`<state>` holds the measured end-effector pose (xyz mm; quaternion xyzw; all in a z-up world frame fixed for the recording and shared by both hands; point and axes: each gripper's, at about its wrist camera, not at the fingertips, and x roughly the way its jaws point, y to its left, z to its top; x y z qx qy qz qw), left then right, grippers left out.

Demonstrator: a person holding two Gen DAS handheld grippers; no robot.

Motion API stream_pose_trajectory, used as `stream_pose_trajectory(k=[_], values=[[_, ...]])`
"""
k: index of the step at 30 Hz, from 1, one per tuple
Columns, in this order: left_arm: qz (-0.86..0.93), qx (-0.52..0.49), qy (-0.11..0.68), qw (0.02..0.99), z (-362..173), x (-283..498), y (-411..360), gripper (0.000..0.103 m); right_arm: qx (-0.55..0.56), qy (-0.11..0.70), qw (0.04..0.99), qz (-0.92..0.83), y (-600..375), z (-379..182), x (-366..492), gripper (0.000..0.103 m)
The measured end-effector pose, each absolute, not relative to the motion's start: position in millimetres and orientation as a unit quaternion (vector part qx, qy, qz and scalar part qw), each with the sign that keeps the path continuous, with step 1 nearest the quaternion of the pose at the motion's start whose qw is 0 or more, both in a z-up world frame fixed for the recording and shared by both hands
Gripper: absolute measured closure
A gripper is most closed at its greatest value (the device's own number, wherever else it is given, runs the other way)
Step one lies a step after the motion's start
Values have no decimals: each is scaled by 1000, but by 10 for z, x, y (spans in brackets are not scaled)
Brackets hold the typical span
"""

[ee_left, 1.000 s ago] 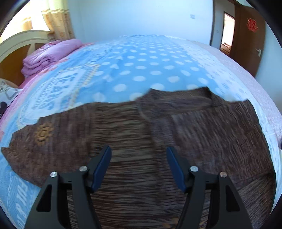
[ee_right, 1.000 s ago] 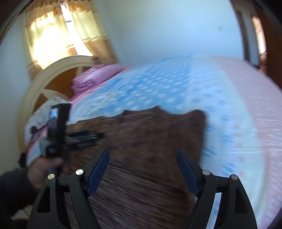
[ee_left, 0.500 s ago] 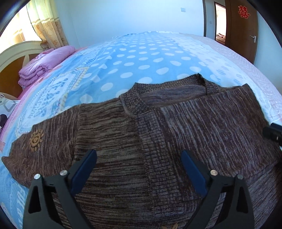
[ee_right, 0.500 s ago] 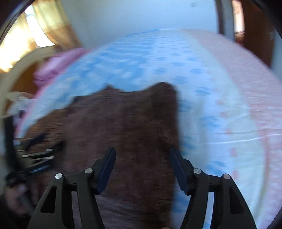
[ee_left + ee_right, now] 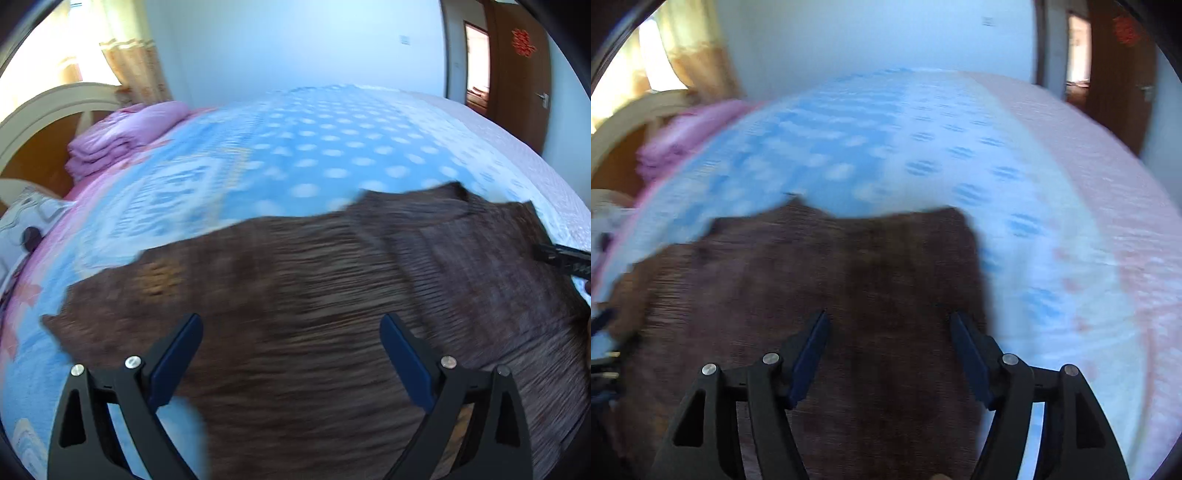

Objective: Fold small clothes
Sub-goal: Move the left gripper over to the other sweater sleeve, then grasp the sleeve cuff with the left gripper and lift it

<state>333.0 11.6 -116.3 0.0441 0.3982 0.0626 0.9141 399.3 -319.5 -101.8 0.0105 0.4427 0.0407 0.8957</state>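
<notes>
We see the ribbed brown knit sweater [image 5: 332, 295] flat on the dotted bed [image 5: 314, 155]; left gripper [image 5: 291, 343] wide apart, right gripper [image 5: 888, 339] reopening, both empty.

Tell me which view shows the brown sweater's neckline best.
The left wrist view: the brown sweater spreads wide there, with its neckline and one sleeve visible, though blurred. The right wrist view shows only one heavily blurred side of the sweater.
</notes>
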Motion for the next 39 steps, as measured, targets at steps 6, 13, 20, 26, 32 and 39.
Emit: stream_pose_trajectory(k=[6,13,20,26,32,39], values=[[160,46,391,905,-1135,3014,1145,4,-34,388,919,66,-2875,-715,3604,32],[261,-60,393,880,-1176,2784,2338,4,-123,417,889,144,-2133,-1153,3368,27],[217,-147,385,885,-1290,2941,2646,10,-104,411,895,140,-2217,-1113,3238,22],[203,-162,406,876,-1527,3192,2681,33,-112,408,897,128,-2171,-1139,3331,17],[180,-185,425,868,-1564,3161,2771,90,-107,408,897,130,-2183,-1152,3344,16],[141,-218,396,881,-1276,2995,2784,92,-105,407,898,131,-2183,-1154,3337,16]])
